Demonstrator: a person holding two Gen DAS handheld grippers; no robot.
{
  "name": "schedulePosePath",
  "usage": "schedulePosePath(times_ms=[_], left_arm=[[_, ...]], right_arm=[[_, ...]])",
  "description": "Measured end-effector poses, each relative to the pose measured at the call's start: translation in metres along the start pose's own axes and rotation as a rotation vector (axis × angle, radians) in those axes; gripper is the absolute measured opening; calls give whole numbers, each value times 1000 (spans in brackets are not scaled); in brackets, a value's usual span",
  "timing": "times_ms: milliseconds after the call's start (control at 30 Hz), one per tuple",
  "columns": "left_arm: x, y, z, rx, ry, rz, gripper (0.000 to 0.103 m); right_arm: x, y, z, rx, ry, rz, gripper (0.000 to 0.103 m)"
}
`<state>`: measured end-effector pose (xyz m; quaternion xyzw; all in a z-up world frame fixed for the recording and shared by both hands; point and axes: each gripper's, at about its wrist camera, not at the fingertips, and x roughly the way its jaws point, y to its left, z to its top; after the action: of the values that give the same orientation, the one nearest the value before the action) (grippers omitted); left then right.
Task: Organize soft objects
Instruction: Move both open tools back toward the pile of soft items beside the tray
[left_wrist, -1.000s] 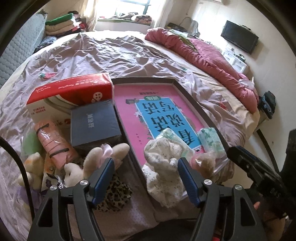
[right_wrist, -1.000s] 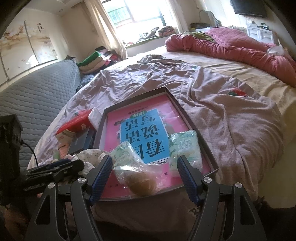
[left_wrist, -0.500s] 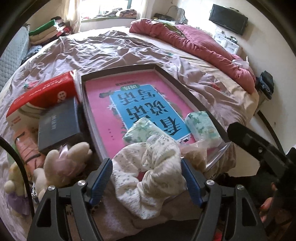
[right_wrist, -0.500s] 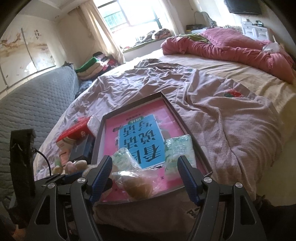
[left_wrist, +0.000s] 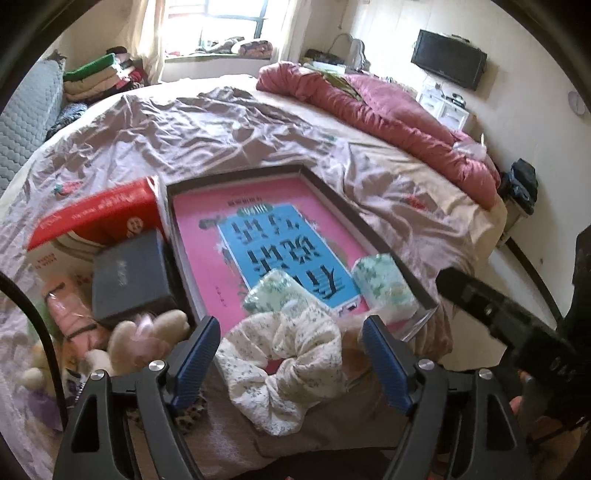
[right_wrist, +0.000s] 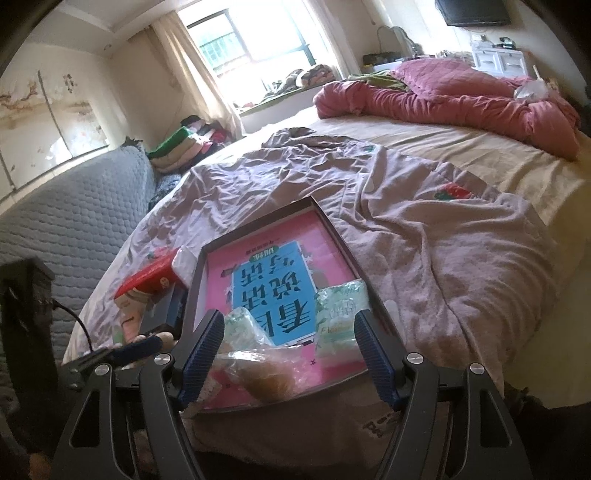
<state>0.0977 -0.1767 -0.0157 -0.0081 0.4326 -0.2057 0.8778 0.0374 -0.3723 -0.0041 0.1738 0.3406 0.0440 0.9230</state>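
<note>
bed (left_wrist: 229, 140) | mauve sheet | on it: dark tray (left_wrist: 332, 192), red box (left_wrist: 99, 210), pink quilt (left_wrist: 388, 110)

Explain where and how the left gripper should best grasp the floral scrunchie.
Probably pinch the floral scrunchie across its bunched near loop, coming straight from the front: the open left gripper already straddles it, and that part droops over the tray rim, free underneath.

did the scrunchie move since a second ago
Yes. The scrunchie went from between the left gripper's fingers down onto the tray's near edge.
</note>
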Motion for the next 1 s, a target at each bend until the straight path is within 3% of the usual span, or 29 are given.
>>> schedulePosePath(times_ms=[300,533,1000], left_arm=[[-38,8,4,-12,-32,86,80],[-60,29,-4,-55,-45,108,80],[-127,114,-12,-197,-131,189,80]], right_arm=[[-15,23,8,-55,-32,25,76],[-23,51,11,-113,-43,49,78],[-31,100,9,-213,-33,97,78]])
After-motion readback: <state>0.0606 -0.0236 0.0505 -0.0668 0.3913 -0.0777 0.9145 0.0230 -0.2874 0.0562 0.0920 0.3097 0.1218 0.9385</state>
